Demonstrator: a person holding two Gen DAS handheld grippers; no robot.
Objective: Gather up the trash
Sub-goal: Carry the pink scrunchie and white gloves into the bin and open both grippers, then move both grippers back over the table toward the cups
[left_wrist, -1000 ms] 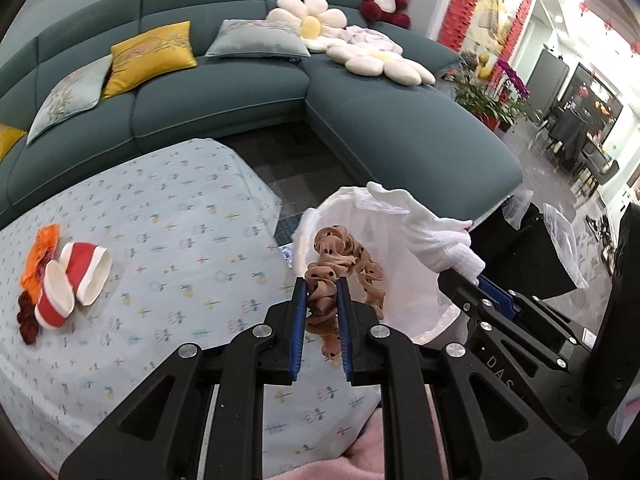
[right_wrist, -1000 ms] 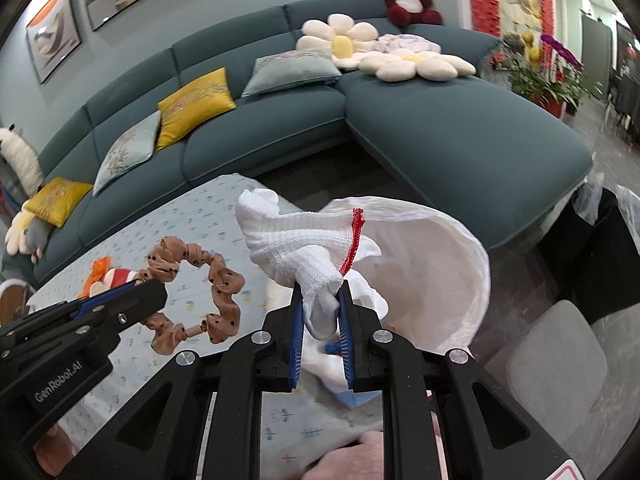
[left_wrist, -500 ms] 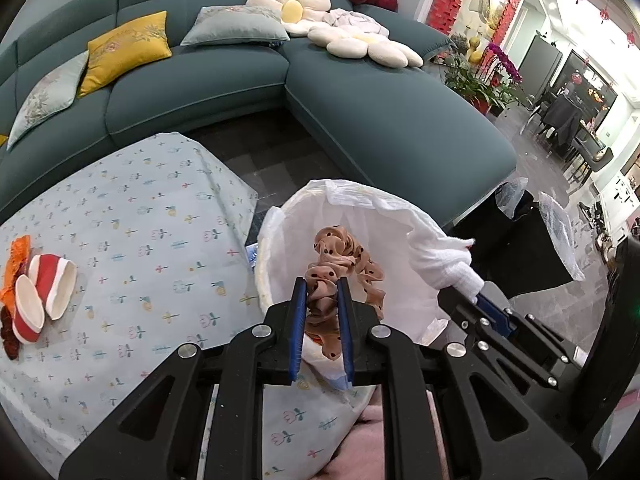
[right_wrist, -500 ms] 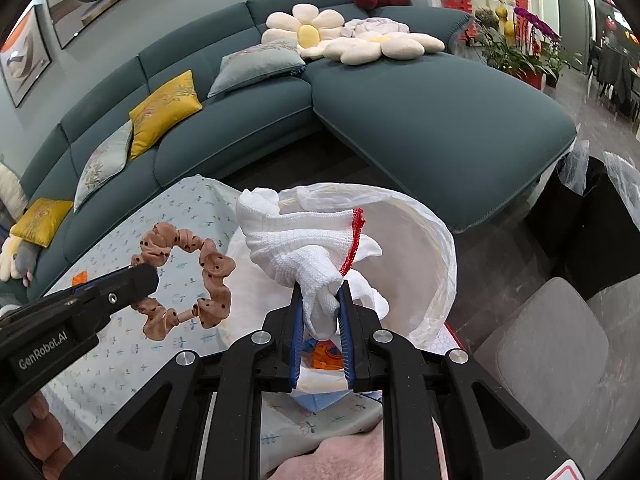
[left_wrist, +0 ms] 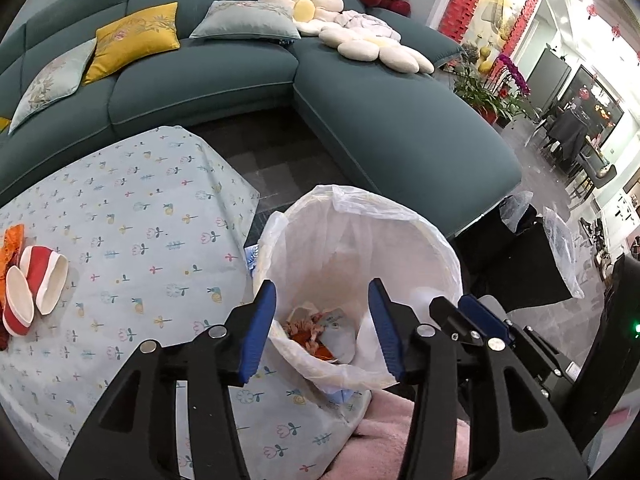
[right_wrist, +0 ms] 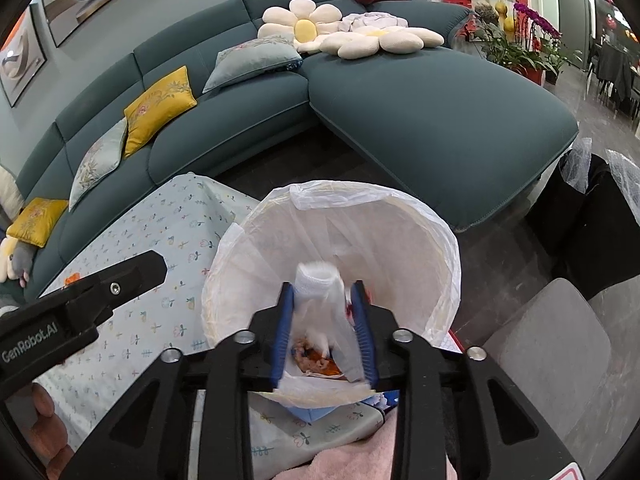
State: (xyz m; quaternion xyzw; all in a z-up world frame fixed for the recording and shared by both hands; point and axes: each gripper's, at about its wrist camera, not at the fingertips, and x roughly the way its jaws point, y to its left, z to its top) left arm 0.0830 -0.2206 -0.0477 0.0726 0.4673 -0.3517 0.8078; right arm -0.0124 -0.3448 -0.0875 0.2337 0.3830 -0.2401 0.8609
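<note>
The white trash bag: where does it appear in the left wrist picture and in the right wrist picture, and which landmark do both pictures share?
Left wrist view: the white trash bag is at lower centre-right, its mouth open beyond the left gripper, right of the flowered tablecloth.
Right wrist view: the bag fills the centre, beyond the right gripper.
Shared landmark: the daisy cushion on the teal sofa.

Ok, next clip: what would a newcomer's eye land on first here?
The white-lined trash bin in the foreground beside the flower-print cloth, with both grippers over its mouth. The right gripper, jaws opening, has a white sock between them, blurred; the left gripper, jaws opening, has nothing between them. Behind stretches the teal sofa with a flower cushion.
</note>
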